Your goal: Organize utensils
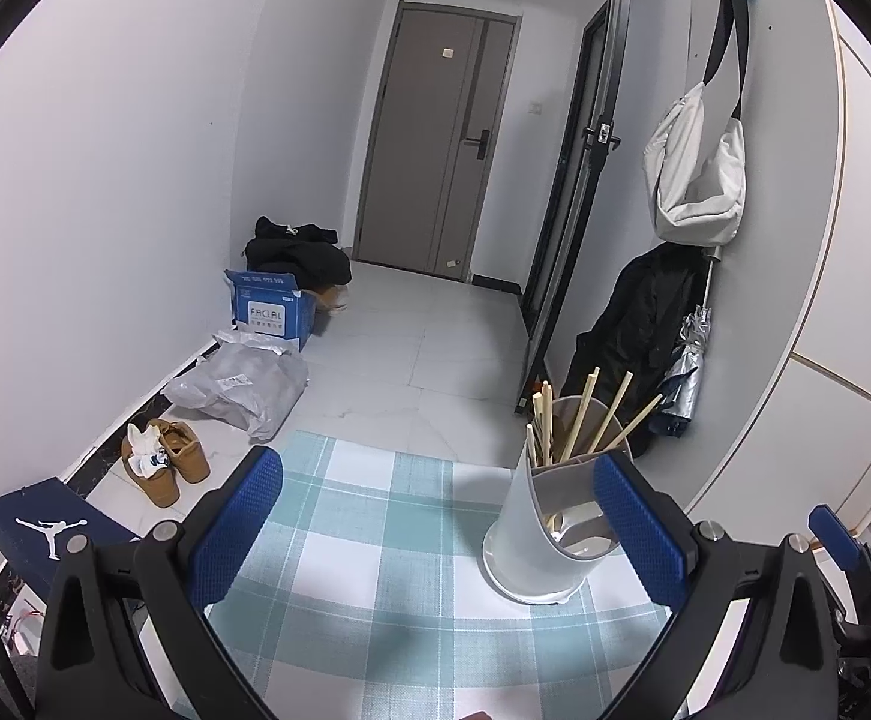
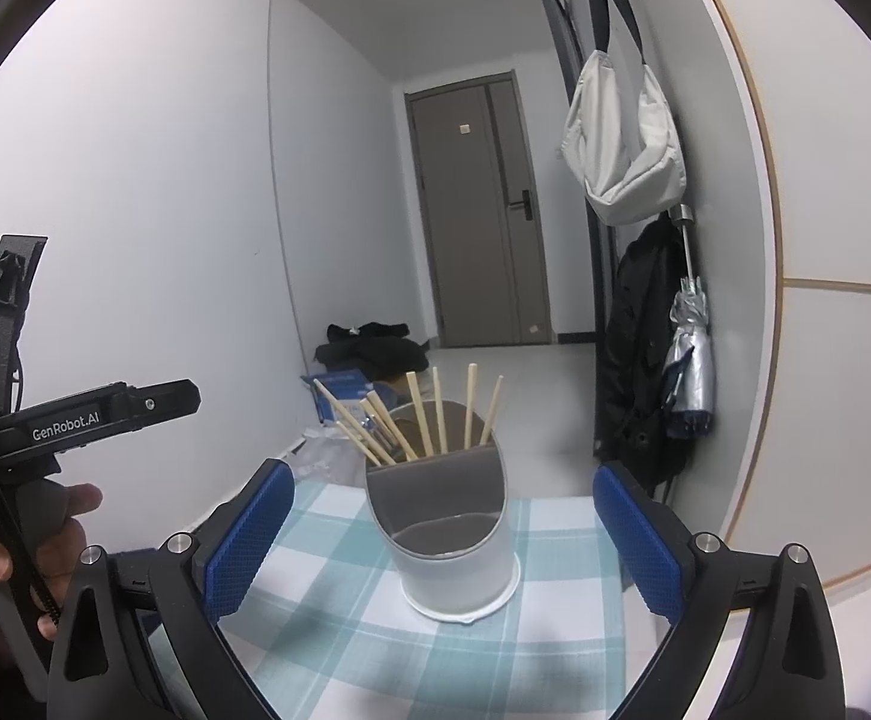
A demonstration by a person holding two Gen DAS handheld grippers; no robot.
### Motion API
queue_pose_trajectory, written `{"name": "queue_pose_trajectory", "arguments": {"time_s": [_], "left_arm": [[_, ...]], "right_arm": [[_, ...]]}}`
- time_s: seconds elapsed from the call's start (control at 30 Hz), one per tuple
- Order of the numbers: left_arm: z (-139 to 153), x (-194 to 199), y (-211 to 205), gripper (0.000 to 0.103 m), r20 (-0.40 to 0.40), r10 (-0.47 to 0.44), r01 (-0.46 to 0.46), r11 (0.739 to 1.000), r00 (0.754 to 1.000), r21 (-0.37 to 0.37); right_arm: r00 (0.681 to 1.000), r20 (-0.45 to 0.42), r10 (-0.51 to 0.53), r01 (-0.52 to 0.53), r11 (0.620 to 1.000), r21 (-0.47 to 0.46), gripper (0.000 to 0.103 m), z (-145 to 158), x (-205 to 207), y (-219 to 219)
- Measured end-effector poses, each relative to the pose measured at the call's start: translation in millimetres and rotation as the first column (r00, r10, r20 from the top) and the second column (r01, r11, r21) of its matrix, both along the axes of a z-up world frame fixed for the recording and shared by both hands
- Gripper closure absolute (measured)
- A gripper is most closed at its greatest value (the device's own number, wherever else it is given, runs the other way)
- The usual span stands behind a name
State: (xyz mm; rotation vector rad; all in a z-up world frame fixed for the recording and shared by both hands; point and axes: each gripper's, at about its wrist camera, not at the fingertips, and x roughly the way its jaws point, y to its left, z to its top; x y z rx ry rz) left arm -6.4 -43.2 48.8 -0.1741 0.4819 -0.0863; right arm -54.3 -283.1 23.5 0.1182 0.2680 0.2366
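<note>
A grey-white utensil holder (image 1: 531, 534) stands on the blue-and-white checked tablecloth (image 1: 375, 540), with several wooden chopsticks (image 1: 579, 420) upright in its back compartment. Its front compartment looks empty. My left gripper (image 1: 435, 534) is open and empty, with the holder just inside its right finger (image 1: 639, 528). In the right wrist view the holder (image 2: 453, 540) and chopsticks (image 2: 423, 420) stand between the open, empty fingers of my right gripper (image 2: 441, 546). The left gripper's body (image 2: 93, 414) shows at the left, held by a hand.
The table's far edge (image 1: 387, 447) drops to a tiled floor with brown shoes (image 1: 165, 462), plastic bags (image 1: 243, 384) and a blue box (image 1: 270, 309). A white bag (image 2: 621, 138), dark coat (image 2: 639, 348) and silver umbrella (image 2: 690, 354) hang on the right wall.
</note>
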Motion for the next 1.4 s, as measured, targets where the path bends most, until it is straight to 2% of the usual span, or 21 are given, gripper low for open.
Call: {"name": "queue_pose_trajectory", "arguments": {"time_s": [0.4,1.4], "left_arm": [[-0.2,-1.3,0.0,0.001,0.008,-0.007,0.007,1.0,1.0,-0.003],[-3.6,2.2,-1.0,0.001,-0.033,-0.026,0.026,1.0,0.999,-0.002]], "right_arm": [[1.0,-0.006,-0.001,0.001,1.0,0.001,0.002,-1.4,-0.9,1.3],[1.0,-0.016,-0.003,0.003,1.0,-0.004,0.001,-2.6,-0.3,0.1]]}}
